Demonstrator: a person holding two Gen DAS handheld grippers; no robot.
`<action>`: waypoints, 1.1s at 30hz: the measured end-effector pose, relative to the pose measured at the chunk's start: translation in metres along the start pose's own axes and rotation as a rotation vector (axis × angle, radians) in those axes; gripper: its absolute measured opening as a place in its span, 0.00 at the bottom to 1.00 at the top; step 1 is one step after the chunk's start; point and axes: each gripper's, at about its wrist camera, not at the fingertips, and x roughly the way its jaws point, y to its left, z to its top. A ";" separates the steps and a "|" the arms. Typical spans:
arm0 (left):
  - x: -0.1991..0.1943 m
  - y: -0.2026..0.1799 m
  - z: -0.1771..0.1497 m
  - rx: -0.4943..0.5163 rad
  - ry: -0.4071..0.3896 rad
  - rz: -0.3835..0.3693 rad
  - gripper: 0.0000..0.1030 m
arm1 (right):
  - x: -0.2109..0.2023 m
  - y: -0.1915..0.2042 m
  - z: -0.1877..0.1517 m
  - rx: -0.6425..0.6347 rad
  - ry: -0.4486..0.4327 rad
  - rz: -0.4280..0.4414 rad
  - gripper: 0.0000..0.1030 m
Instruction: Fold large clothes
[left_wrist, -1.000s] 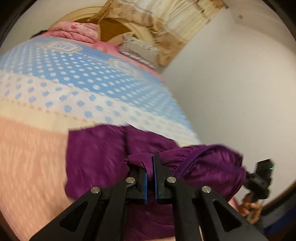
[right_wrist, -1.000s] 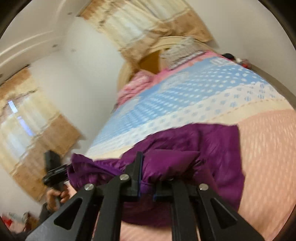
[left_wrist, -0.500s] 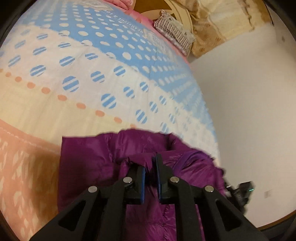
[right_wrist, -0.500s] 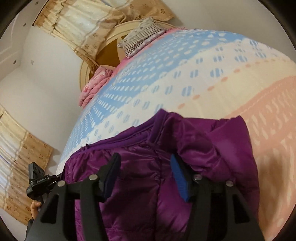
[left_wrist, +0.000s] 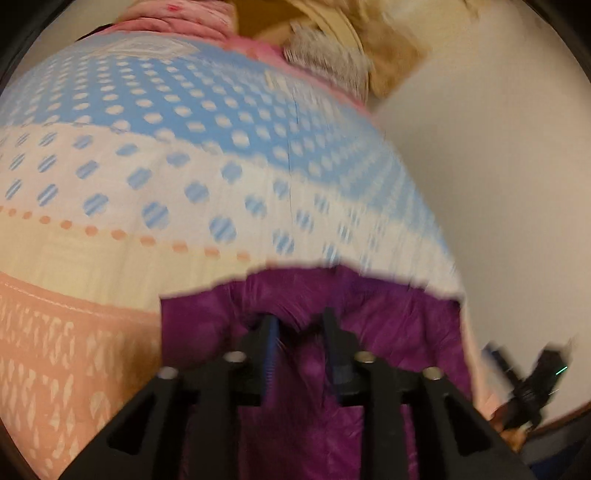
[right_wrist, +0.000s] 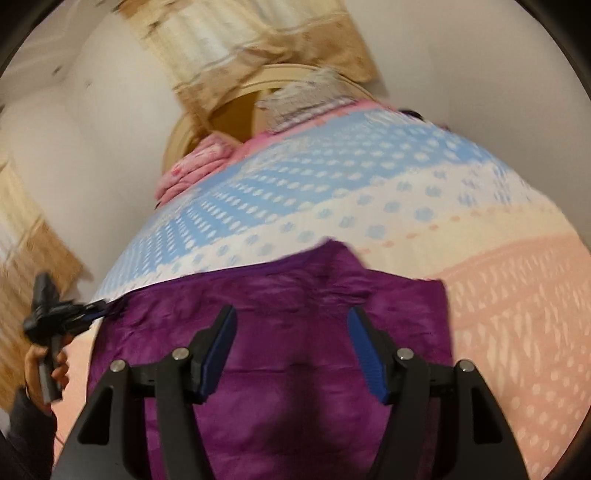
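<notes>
A purple padded jacket (right_wrist: 295, 295) lies folded and fairly flat on the bed's spotted cover (right_wrist: 369, 206), near the foot. My right gripper (right_wrist: 291, 321) hovers just over it with its jaws wide apart and still opening, and nothing is pinched between them. In the left wrist view the same jacket (left_wrist: 399, 325) fills the lower middle. My left gripper (left_wrist: 300, 325) is over its upper edge. Its jaws are parted and opening, and a fold of fabric lies loose between the pads. Each view shows the other gripper at the bed's edge.
A folded pink quilt (right_wrist: 192, 170) and a striped pillow (left_wrist: 325, 55) sit by the round wooden headboard (right_wrist: 229, 110). Beige curtains (right_wrist: 229, 44) hang behind. A plain wall (left_wrist: 498, 184) runs along one side of the bed. A hand (right_wrist: 48, 365) holds the left gripper.
Both grippers were shut on the lifted jacket; they came down and opened, the right first. The jacket now rests flat on the bed.
</notes>
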 end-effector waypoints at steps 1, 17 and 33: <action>0.007 -0.002 -0.003 0.015 0.014 0.021 0.43 | 0.002 0.014 -0.001 -0.035 0.008 0.006 0.63; -0.071 0.029 -0.021 0.093 -0.205 0.236 0.54 | 0.119 0.075 -0.057 -0.226 0.123 -0.080 0.63; 0.064 -0.096 -0.076 0.287 -0.076 0.155 0.60 | 0.083 0.061 -0.044 -0.067 0.079 -0.134 0.58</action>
